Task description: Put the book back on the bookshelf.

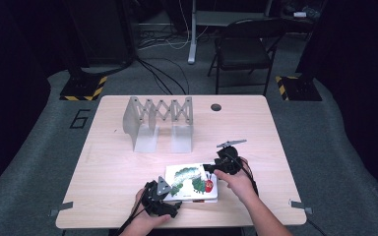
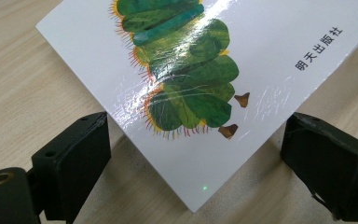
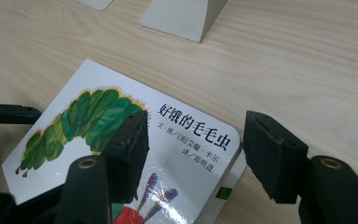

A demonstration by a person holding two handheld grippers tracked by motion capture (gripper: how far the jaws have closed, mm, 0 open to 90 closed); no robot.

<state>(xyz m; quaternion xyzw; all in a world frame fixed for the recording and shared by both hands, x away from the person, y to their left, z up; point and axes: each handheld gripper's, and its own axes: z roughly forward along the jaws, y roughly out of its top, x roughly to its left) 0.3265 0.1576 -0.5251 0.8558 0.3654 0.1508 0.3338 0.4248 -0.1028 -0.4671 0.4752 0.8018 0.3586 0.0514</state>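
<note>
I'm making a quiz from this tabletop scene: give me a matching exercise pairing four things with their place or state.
Things:
1. book
2. metal rack
3. left claw
4. folding chair

Places or states:
A. on the floor beyond the table
B. open, at the book's near left corner
C. flat on the table, caterpillar cover up
D. standing at the table's far side

Pairs: 1-C, 2-D, 3-B, 4-A

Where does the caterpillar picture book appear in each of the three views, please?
High view: the caterpillar picture book lies flat near the table's front edge, between both grippers.
Left gripper view: its corner points down between the two black jaws.
Right gripper view: it lies lower left, partly behind the jaws.
Shared landmark: the green caterpillar on the cover.
</note>
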